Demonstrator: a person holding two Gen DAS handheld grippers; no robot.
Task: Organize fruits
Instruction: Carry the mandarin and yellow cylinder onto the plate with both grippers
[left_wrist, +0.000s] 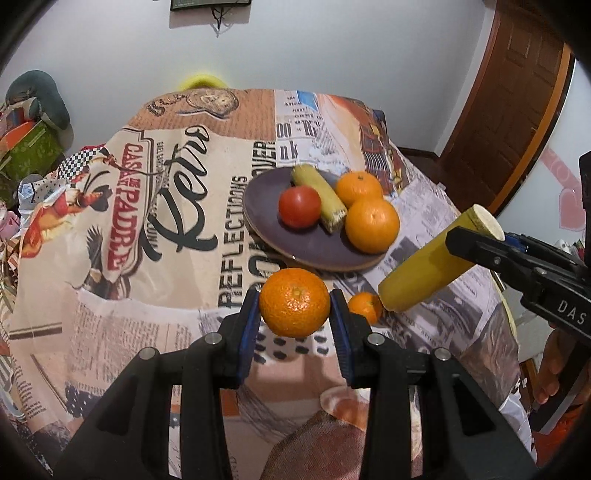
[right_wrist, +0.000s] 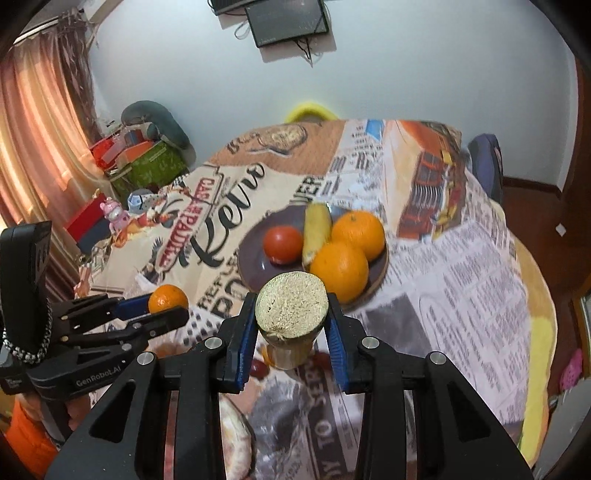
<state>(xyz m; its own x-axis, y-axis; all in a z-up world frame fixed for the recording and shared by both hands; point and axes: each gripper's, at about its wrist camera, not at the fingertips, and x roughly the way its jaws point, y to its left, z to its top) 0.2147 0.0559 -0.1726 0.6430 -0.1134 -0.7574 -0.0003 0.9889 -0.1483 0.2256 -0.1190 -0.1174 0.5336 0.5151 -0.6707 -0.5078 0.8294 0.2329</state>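
My left gripper (left_wrist: 294, 306) is shut on a small orange (left_wrist: 294, 302) and holds it above the table, just short of the dark purple plate (left_wrist: 295, 243). The plate carries a tomato (left_wrist: 299, 206), a corn cob (left_wrist: 320, 197) and two oranges (left_wrist: 372, 224). Another small orange (left_wrist: 364, 306) lies on the cloth near the plate. My right gripper (right_wrist: 291, 314) is shut on a yellow corn cob (right_wrist: 291, 310), cut end toward the camera, in front of the plate (right_wrist: 258, 273). The left gripper (right_wrist: 162, 310) with its orange (right_wrist: 168, 298) shows at the left in the right wrist view.
The table wears a printed newspaper-pattern cloth (left_wrist: 147, 221). Boxes and toys (right_wrist: 140, 162) are stacked beyond the table's left side. A wooden door (left_wrist: 517, 92) is at the right. A yellow chair back (right_wrist: 312, 109) stands behind the table.
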